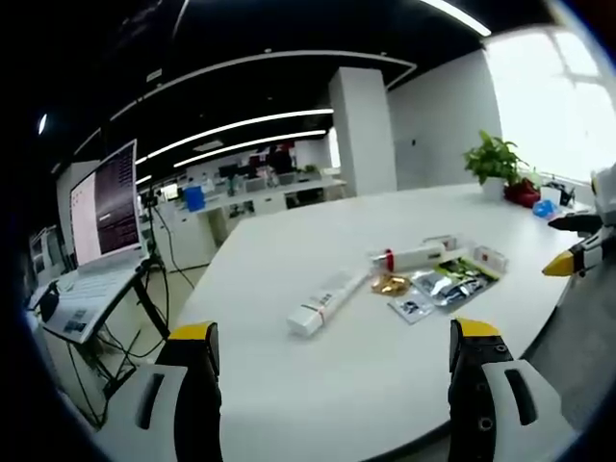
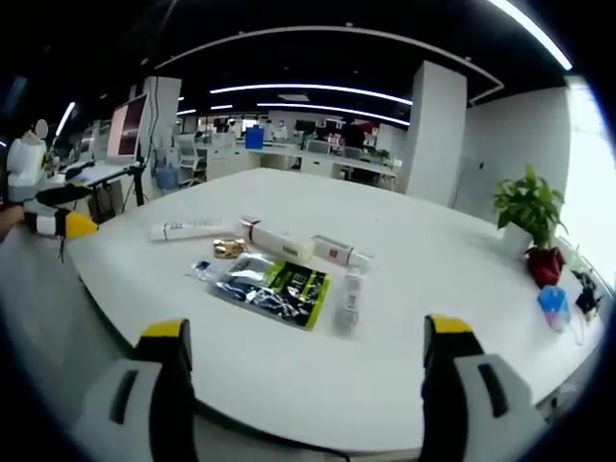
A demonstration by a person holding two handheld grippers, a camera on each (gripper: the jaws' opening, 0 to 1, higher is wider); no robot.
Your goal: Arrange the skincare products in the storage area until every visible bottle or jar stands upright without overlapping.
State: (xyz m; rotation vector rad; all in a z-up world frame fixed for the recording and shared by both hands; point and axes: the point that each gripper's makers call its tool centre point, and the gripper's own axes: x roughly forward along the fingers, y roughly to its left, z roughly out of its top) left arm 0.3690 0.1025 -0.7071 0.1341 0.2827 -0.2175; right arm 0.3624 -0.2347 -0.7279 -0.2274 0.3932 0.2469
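Tubes [image 2: 279,243] and sachets [image 2: 274,281] lie flat mid-frame on the table [image 2: 452,289]; left gripper [image 1: 332,361] and right gripper [image 2: 300,361] both gape wide, empty.

— What sort of room surrounds the white worktop [image 1: 318,375]?
— An open office: a dark ceiling with long light strips [image 2: 308,89], a white pillar [image 1: 364,130] and desks beyond.
— And by the bright window [image 1: 558,96]?
— A potted plant [image 2: 532,217] stands there; a laptop [image 1: 101,231] sits on a stand.
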